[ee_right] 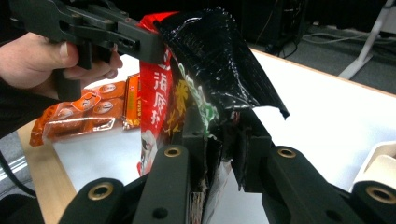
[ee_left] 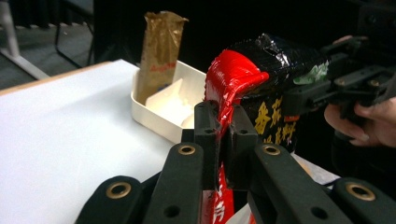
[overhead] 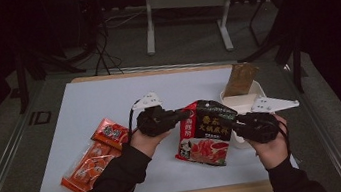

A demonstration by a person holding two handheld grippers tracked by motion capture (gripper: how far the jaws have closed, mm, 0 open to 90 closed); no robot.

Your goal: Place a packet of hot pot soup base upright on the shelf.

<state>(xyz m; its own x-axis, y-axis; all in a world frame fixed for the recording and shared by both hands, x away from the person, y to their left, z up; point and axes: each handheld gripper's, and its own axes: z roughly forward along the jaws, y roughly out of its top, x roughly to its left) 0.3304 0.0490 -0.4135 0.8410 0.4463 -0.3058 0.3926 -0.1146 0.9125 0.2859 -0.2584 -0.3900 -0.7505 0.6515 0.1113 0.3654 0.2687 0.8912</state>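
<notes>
A red and black snack packet (overhead: 206, 131) is held up above the white board between both grippers. My left gripper (overhead: 186, 114) is shut on its red left edge; in the left gripper view the jaws (ee_left: 223, 126) pinch the red film of the packet (ee_left: 261, 70). My right gripper (overhead: 230, 122) grips the black right edge; in the right gripper view the jaws (ee_right: 224, 140) are closed on the crumpled black film of the packet (ee_right: 210, 60). Each gripper view also shows the other hand and its gripper on the far side of the packet.
A white tray (overhead: 254, 85) sits at the board's right with a brown packet (overhead: 239, 78) standing in it. An orange snack packet (overhead: 94, 157) lies flat at the left. The white board (overhead: 108, 99) has bare room at the back and left.
</notes>
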